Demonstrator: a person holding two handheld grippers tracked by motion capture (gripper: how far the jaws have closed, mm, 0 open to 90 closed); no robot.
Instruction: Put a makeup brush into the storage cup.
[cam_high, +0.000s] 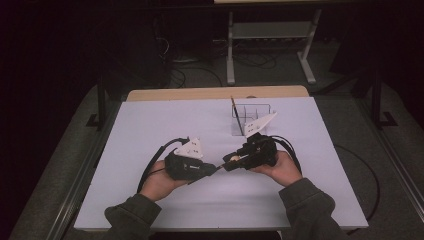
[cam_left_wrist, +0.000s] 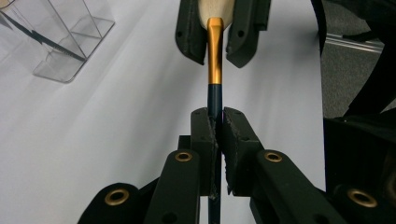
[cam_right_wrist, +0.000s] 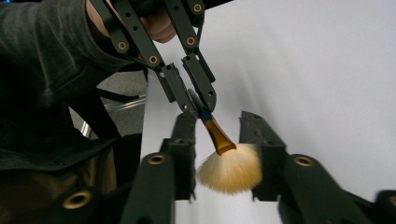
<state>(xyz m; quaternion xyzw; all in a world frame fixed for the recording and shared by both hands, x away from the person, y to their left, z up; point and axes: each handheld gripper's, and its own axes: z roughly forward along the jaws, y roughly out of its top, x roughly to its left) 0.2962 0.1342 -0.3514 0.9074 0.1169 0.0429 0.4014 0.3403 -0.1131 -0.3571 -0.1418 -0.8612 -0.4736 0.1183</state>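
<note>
Right now my left gripper (cam_left_wrist: 217, 128) has its jaws pinching the brush (cam_right_wrist: 219, 140) by its dark handle, above mid-counter (cam_high: 150, 130). My right gripper (cam_right_wrist: 217, 156) jaws stand spread around the bristles, apart. Bare counter surrounds both; the clear organizer (cam_high: 252, 117) sits well behind.

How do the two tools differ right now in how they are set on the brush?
The left tool is shut tight on the dark handle of the brush; the right tool stands wider, its jaws either side of the pale bristles and gold collar, with a gap on one side. The left tool's jaws point toward the right tool, which faces back at it. Both are hand-held above the white table.
</note>
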